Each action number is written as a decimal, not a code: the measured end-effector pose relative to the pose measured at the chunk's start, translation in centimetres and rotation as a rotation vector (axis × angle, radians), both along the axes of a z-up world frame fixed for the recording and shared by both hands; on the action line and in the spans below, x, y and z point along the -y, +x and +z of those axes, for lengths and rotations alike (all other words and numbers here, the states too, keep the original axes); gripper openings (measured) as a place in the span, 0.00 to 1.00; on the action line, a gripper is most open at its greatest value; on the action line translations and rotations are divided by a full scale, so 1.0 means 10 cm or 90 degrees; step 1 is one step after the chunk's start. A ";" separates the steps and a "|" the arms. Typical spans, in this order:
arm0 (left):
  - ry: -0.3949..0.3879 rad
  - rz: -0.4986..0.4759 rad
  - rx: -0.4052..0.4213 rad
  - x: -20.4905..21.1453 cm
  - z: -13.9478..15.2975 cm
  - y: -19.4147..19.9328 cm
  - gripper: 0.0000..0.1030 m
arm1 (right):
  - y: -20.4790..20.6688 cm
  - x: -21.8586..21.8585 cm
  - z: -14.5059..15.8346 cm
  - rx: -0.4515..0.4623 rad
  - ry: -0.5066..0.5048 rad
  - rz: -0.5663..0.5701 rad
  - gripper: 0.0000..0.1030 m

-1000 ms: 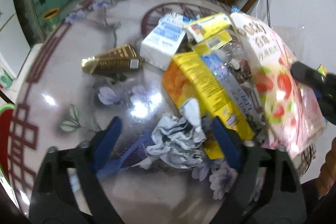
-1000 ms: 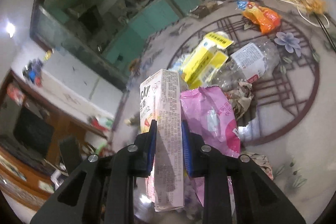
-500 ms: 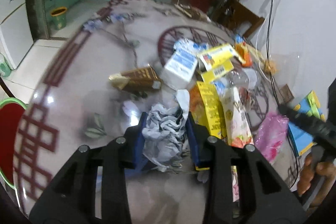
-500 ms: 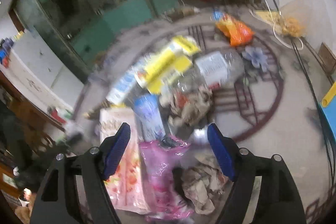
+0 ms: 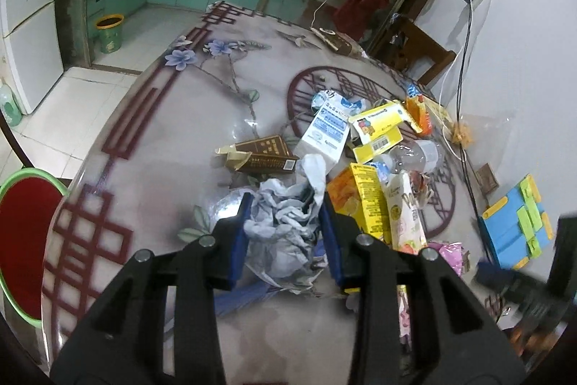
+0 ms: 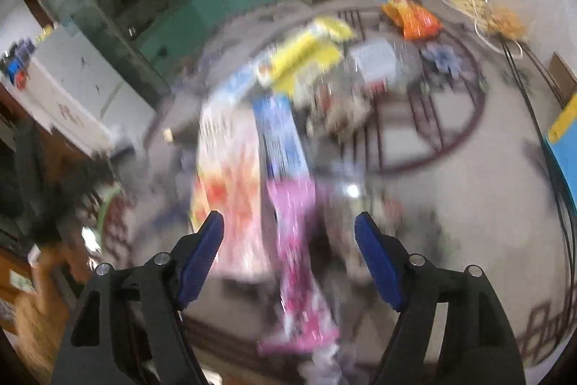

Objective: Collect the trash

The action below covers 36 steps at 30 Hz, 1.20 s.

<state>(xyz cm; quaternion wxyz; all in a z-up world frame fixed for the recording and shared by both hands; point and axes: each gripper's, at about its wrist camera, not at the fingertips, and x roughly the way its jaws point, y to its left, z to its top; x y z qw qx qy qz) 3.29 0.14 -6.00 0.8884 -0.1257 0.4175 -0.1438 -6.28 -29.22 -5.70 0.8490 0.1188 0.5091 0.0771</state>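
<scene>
A crumpled grey-white wad of paper (image 5: 285,222) is clamped between the blue pads of the left gripper (image 5: 285,233) at lower centre of the left wrist view, and it is seen above the glossy round table (image 5: 151,139), which is printed with dark red lattice and blue flowers; whether the wad touches the tabletop cannot be told. Just beyond it, at centre frame, a brown carton (image 5: 259,156) is laid on its side; to its right a white and blue carton (image 5: 326,132), a yellow box (image 5: 378,128), a clear plastic bottle (image 5: 414,154) and an orange and yellow box (image 5: 360,201) are heaped close together, several touching. A red basin with a green rim (image 5: 21,233) is seen at the left edge, beside the table.

In the right wrist view, which is heavily blurred, the right gripper (image 6: 288,233) is held with its jaws wide apart and nothing between them; below it, at lower centre, a pink wrapper (image 6: 299,240) and a white, red-patterned packet (image 6: 230,175) are laid side by side on the table; an orange snack bag (image 6: 411,15) is seen at upper right.
</scene>
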 end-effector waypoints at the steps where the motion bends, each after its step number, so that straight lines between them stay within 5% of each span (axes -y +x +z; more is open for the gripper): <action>1: 0.002 -0.002 0.003 0.01 0.01 -0.01 0.34 | -0.03 -0.05 -0.08 -0.019 -0.010 0.008 0.57; 4: 0.014 -0.011 0.021 0.04 0.08 -0.07 0.34 | 0.02 -0.17 -0.31 -0.062 -0.013 0.031 0.39; 6: 0.028 -0.013 0.039 0.04 0.14 -0.12 0.34 | 0.07 -0.24 -0.38 -0.068 -0.053 0.041 0.18; 9: 0.036 -0.007 0.058 -0.03 0.22 -0.17 0.34 | 0.05 -0.24 -0.29 -0.039 -0.062 0.034 0.07; 22: 0.007 0.044 0.093 -0.65 0.50 -0.36 0.34 | -0.10 -0.64 0.76 0.166 -0.069 0.038 0.07; 29: 0.019 0.091 0.090 -1.24 0.49 -0.50 0.34 | 0.24 -1.39 0.92 0.171 0.073 0.128 0.07; 36: 0.049 0.228 0.062 -2.08 0.33 -0.59 0.34 | 0.75 -2.44 0.60 0.116 0.226 0.202 0.07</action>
